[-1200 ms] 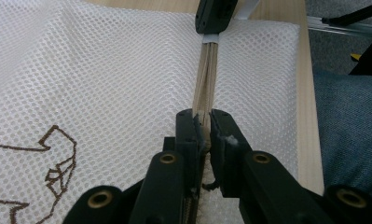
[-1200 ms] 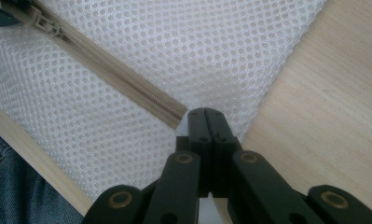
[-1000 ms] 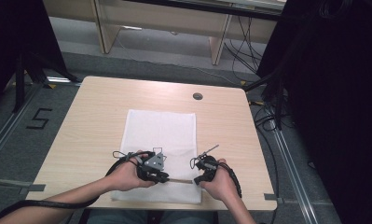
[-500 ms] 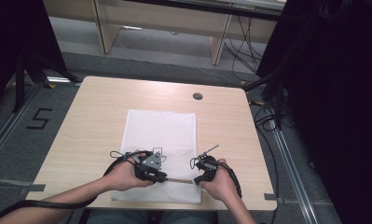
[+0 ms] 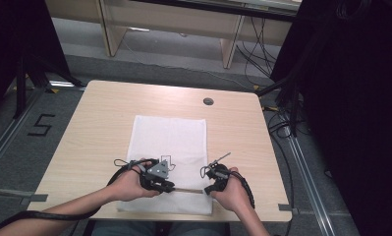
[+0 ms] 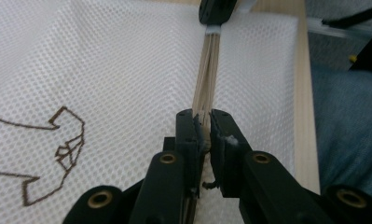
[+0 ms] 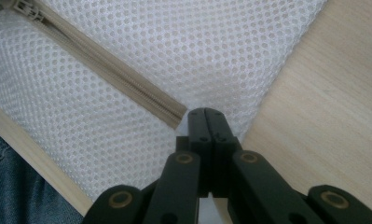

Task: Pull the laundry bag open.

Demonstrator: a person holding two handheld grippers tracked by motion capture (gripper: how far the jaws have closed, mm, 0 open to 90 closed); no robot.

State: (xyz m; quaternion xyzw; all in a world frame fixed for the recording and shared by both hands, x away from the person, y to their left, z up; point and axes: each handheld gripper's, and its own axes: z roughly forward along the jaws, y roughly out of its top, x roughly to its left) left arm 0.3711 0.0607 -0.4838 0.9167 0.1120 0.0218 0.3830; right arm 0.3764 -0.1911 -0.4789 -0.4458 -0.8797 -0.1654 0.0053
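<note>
High view: little has changed; the mesh bag still lies flat on the desk. Left gripper clamps its zipper; right gripper pinches the bag's corner.

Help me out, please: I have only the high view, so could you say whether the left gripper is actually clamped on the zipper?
Observer: Yes. In the left gripper view, the left gripper has its jaws shut on the beige zipper.
Operator: Thank you. What is the right gripper holding?
Observer: The right gripper is shut on the white mesh bag, right at the zipper's end.
Operator: Is the zipper open there?
Observer: No. In the right gripper view its teeth look closed along the visible stretch.
</note>
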